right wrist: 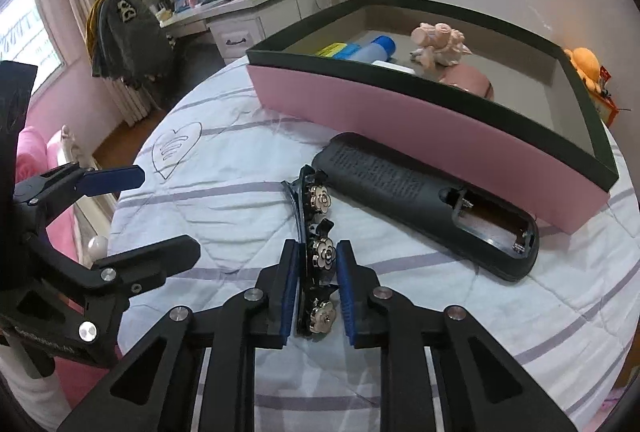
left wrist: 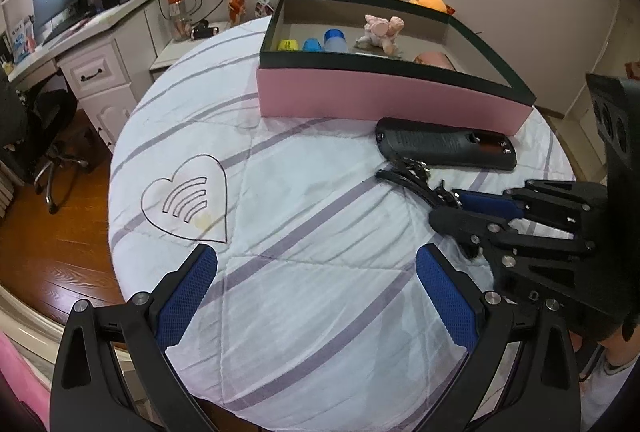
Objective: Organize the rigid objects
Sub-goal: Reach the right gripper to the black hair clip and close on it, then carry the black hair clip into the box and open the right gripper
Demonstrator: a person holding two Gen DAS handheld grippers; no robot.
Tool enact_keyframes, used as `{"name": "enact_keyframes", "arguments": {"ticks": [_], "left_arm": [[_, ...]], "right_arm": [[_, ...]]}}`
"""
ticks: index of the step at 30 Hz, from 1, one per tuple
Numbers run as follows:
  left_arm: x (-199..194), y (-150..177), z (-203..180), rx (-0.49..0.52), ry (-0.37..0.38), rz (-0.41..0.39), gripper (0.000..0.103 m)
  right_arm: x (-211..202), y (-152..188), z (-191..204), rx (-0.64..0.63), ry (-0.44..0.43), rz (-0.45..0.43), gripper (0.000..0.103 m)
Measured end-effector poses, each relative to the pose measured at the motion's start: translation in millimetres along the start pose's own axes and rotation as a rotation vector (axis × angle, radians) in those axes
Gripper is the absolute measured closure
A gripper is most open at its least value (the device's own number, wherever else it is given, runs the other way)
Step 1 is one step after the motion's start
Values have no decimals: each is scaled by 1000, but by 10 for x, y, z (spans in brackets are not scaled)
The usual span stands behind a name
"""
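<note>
The right claw (right wrist: 318, 288) is clenching a black hair clip with metal flowers (right wrist: 316, 232) lying on the round worktop's white, purple-striped cloth (left wrist: 300, 272), beside a black remote control (right wrist: 424, 204). The left claw (left wrist: 316, 296) is hanging released over bare cloth, while the pink, black-rimmed box (left wrist: 380, 96) is sitting behind, before a white desk (left wrist: 92, 44) holding a dark monitor (left wrist: 64, 0).

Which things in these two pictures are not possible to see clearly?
- Remote buttons: face down, both views.
- Pink object in the box: near wall hides its lower part.
- Hair clip tail, left view: right hand-held gripper covers it.
- Remote label text: too small.
</note>
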State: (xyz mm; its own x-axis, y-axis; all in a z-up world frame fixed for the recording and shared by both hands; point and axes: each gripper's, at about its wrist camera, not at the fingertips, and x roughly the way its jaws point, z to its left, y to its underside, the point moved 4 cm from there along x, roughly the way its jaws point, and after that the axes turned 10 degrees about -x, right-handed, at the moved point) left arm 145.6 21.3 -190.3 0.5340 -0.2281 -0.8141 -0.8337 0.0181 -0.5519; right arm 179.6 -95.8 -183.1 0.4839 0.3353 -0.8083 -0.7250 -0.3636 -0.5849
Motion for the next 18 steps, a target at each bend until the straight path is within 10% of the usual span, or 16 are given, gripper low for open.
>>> {"name": "enact_keyframes", "arguments": {"ticks": [18], "left_arm": [[50, 49, 24, 1, 5, 19, 2]], "right_arm": [[199, -143, -209, 150, -227, -14, 77]]}}
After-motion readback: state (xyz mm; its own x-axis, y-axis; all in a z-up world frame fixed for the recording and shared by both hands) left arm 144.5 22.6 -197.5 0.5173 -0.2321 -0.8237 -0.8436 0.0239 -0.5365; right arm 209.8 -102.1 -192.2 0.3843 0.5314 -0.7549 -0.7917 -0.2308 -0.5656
